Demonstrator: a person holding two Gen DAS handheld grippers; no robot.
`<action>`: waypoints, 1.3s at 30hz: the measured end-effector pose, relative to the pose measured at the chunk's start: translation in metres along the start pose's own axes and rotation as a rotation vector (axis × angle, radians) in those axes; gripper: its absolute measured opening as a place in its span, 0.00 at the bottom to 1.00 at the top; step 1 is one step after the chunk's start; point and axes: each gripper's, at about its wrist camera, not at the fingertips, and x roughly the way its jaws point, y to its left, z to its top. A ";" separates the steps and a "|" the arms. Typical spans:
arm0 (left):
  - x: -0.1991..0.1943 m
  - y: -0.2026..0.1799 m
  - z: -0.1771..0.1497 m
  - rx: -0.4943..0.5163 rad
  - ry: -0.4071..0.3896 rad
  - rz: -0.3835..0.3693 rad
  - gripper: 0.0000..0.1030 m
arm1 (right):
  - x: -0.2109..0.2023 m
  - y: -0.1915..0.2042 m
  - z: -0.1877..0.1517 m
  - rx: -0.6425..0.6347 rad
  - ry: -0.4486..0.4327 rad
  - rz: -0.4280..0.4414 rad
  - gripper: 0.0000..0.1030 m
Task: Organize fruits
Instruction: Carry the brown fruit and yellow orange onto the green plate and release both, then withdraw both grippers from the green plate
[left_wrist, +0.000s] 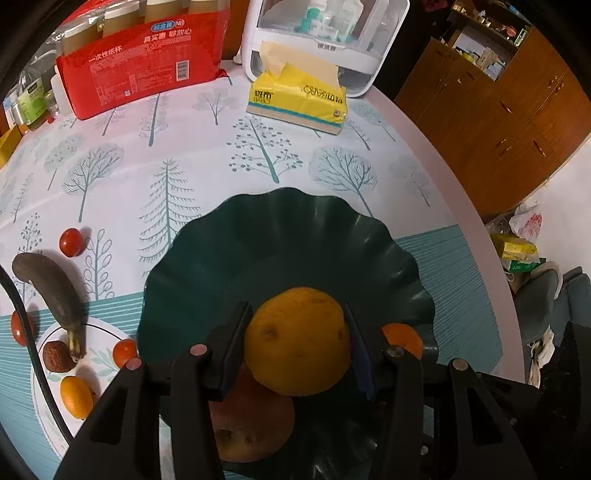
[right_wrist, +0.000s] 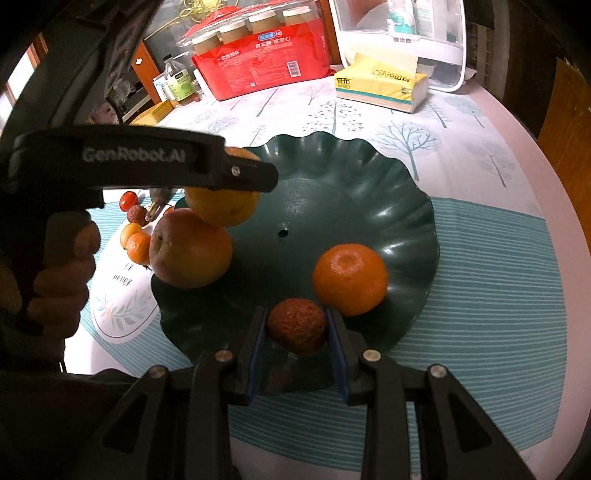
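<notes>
My left gripper is shut on a yellow-orange citrus and holds it above the near side of a dark green scalloped bowl. An apple lies in the bowl below it. My right gripper is shut on a brown lychee over the bowl's near rim. A mandarin and the apple lie in the bowl. The left gripper with its citrus shows in the right wrist view.
A white plate left of the bowl holds a dark banana, a lychee, a small orange and cherry tomatoes. More tomatoes lie on the cloth. A tissue box, red cup pack and white organizer stand behind.
</notes>
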 end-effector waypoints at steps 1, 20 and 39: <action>0.001 0.000 0.000 0.001 -0.001 -0.001 0.47 | 0.000 0.000 0.000 -0.003 0.000 0.000 0.31; -0.035 0.008 -0.014 -0.038 -0.078 0.018 0.71 | -0.019 0.003 -0.008 0.029 -0.056 -0.065 0.56; -0.095 0.070 -0.059 -0.060 -0.103 0.035 0.73 | -0.031 0.051 -0.027 0.119 -0.064 -0.083 0.57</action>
